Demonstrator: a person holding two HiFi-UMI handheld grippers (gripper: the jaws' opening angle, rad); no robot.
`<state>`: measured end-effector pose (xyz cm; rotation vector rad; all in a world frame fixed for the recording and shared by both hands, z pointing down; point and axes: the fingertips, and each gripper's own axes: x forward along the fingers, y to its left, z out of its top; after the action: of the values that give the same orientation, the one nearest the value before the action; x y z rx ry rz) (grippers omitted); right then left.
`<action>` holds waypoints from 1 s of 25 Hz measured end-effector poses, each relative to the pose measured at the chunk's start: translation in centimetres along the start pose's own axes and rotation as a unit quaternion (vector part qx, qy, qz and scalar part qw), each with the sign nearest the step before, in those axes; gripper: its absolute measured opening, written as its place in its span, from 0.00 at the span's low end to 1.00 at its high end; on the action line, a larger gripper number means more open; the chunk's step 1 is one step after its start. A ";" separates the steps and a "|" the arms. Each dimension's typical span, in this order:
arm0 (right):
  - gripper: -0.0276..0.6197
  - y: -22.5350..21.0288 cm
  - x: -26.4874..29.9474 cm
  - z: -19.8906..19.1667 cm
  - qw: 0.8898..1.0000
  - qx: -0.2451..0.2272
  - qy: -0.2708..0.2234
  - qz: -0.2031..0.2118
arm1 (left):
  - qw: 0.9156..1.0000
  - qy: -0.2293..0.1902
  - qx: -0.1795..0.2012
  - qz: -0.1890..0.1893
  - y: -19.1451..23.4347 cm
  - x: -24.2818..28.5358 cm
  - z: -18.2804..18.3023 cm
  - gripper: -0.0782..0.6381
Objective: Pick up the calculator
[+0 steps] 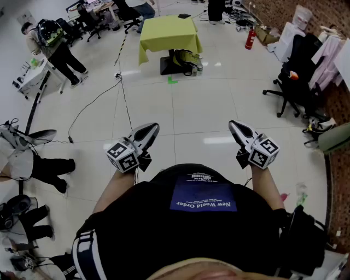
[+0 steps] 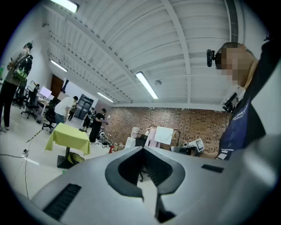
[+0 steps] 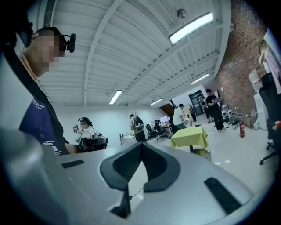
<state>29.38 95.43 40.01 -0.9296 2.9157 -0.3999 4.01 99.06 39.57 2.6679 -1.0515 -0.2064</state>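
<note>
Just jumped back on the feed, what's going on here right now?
A person stands on an open tiled floor, holding the left hand-held gripper and the right hand-held gripper level in front of the body. Both have their jaws together with nothing between them. A table under a yellow-green cloth stands well ahead, out of reach. A small dark item lies on it, too small to say whether it is the calculator. No pickup has begun.
</note>
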 end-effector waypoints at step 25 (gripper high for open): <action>0.02 -3.6 38.4 5.1 0.999 -0.033 0.022 0.009 | 0.999 -0.017 -0.011 -0.034 35.5 -1.1 12.1 0.11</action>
<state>0.67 69.31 37.00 -0.9132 2.9932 -0.3286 -22.54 72.57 38.54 2.6911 -0.9628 -0.2766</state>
